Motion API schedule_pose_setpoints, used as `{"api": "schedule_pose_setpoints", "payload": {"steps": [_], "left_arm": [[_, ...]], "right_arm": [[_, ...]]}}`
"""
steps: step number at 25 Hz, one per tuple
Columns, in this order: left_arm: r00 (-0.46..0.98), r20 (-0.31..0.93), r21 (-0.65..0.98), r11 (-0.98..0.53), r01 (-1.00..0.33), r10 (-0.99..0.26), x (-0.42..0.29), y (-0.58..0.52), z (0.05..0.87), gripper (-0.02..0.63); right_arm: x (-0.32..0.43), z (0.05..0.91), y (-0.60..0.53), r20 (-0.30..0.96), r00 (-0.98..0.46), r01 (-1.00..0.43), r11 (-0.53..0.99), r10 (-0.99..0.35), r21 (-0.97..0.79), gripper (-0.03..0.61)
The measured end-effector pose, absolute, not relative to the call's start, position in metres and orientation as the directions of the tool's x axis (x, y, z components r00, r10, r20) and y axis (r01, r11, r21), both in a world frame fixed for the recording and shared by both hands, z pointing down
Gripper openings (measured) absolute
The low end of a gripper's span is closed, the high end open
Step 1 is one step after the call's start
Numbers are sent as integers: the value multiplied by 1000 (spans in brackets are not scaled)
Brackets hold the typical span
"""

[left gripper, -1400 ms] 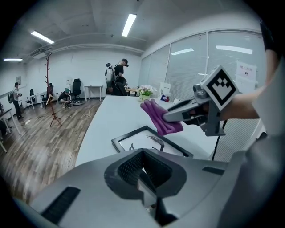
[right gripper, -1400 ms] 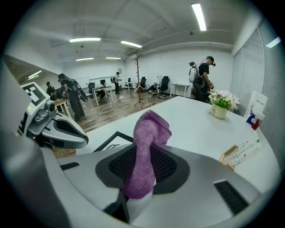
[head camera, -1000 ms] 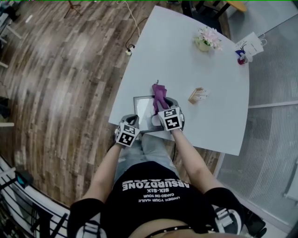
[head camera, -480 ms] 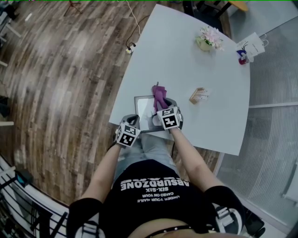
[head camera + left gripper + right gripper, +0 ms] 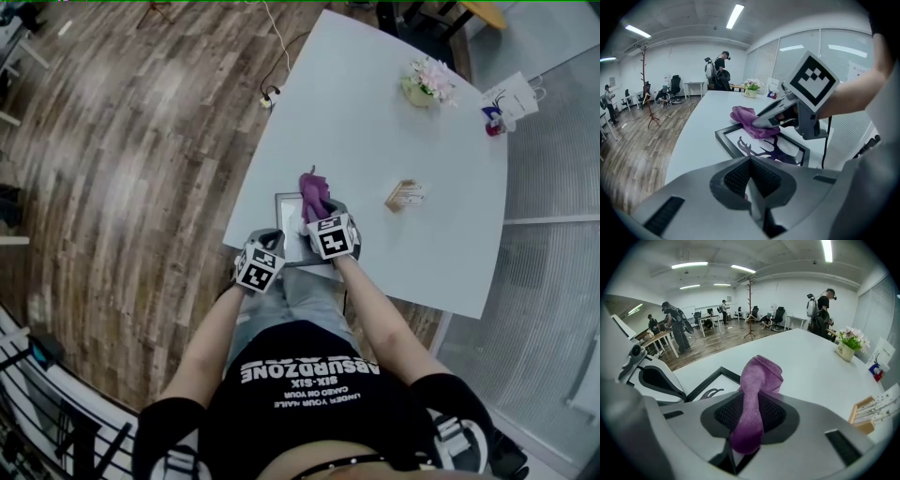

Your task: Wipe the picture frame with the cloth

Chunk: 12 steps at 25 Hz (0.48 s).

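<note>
Well beyond the picture frame (image 5: 289, 221), across the white counter (image 5: 375, 141), a small pot (image 5: 419, 95) holds pink flowers. Nearer the frame, off its right side, a wooden holder (image 5: 405, 195) carries pale cards, and a white paper bag (image 5: 511, 92) stands farthest from the frame. The right tool (image 5: 761, 123) is clamped on a purple cloth (image 5: 759, 380), which is bunched on the frame's far part. The left tool (image 5: 751, 187) sits at the frame's near left corner, jaws together with nothing seen between them. The frame lies flat near the counter's edge, black-bordered, its white picture bearing a dark antlered silhouette.
</note>
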<state>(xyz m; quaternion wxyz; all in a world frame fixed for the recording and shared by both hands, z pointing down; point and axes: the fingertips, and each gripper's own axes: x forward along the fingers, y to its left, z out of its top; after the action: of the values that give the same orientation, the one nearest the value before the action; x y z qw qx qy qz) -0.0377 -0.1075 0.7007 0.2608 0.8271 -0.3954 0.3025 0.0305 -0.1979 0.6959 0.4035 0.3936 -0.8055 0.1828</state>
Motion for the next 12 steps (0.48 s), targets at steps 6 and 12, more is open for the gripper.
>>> {"api": "schedule_pose_setpoints", "payload": {"steps": [6,12], "left_arm": [[496,708,184,-546,-817,-503,-37,-107,700,15],[498,702,189,-542,-819,-509,-37,-108,702,14]], "right_arm": [[9,696,-193,792,-404,-761,649,-457,-15,110],[-22,699,-186,791,-446,-722,690,-419,-42,110]]}}
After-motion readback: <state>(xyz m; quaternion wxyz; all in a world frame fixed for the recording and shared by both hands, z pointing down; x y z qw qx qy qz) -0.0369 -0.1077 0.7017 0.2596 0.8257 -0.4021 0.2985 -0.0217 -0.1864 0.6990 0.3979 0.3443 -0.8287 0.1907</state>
